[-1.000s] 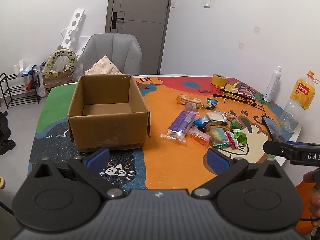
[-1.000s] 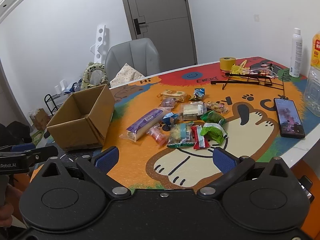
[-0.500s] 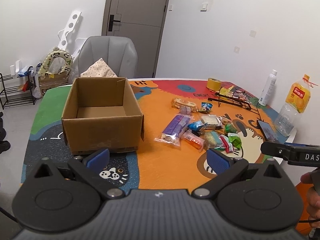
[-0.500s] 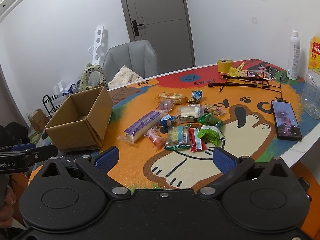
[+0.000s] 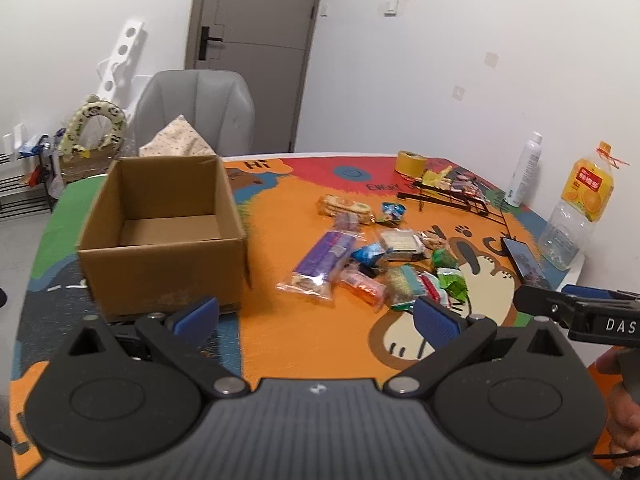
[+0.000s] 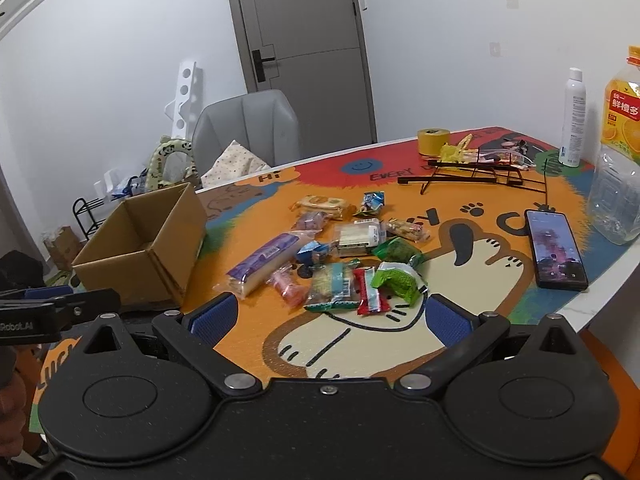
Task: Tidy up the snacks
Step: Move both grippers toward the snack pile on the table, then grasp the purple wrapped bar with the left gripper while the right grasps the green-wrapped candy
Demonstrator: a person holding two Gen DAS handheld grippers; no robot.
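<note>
On the table (image 6: 568, 312), the snacks (image 6: 344, 256) lie scattered just beyond the released, empty right tongs (image 6: 328, 316), nearer them than the released left tongs (image 5: 316, 312), right of the cardboard box (image 5: 164, 236)

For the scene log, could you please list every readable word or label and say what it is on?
"Hi": table mat.
"EVERY": table mat, beside the blue smiley; the rest is hidden.
"DAS": right hand-held gripper, cut off at the frame edge.
"Robot.AI": left hand-held gripper.
Orange juice bottle: Chinese characters, too blurred.
Snack wrappers: too small.
</note>
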